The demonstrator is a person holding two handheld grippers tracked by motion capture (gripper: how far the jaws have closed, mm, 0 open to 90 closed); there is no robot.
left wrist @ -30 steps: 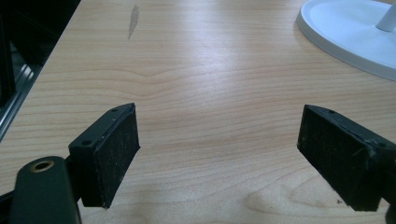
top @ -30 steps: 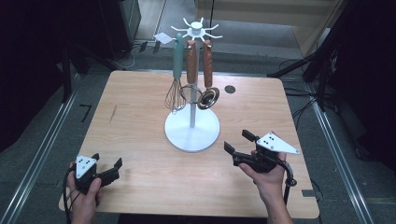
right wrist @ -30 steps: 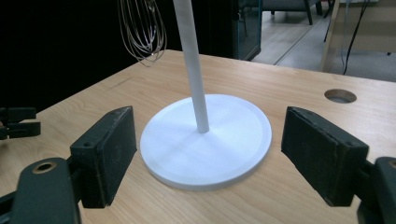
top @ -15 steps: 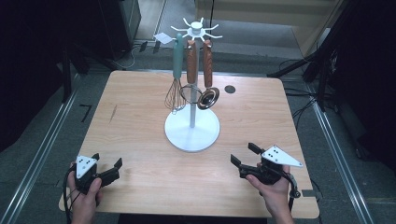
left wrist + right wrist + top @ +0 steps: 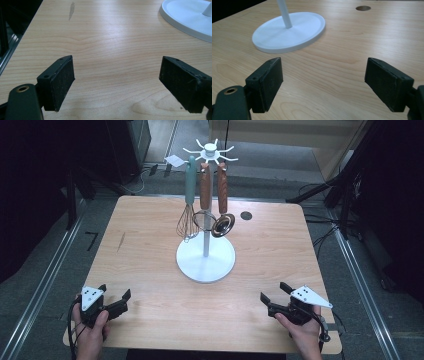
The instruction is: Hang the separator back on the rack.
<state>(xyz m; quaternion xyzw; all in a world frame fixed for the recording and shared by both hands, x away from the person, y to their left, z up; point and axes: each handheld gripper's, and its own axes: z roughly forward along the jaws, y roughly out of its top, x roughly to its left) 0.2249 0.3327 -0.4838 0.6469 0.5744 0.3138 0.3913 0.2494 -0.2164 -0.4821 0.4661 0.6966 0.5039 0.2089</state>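
Note:
A white utensil stand (image 5: 205,256) with a round base (image 5: 288,32) stands mid-table. From its top hooks hang a teal-handled whisk (image 5: 189,205), a wooden-handled utensil (image 5: 204,195) and a wooden-handled ladle (image 5: 222,205). My left gripper (image 5: 115,296) rests low at the table's front left, open, with bare wood between its pads (image 5: 60,83). At the front right my right gripper (image 5: 274,292) is low over the table and open, nothing between its pads (image 5: 265,83). The stand's base (image 5: 190,17) lies ahead of both.
The wooden table (image 5: 150,240) has a round cable hole (image 5: 246,215) at the back right and a dark smudge (image 5: 120,241) on the left. Metal rails and cables run along the floor on both sides. A white paper tag (image 5: 174,160) hangs behind the stand.
My right gripper has sunk and drawn back toward the table's front right edge. The left gripper and the stand have kept still.

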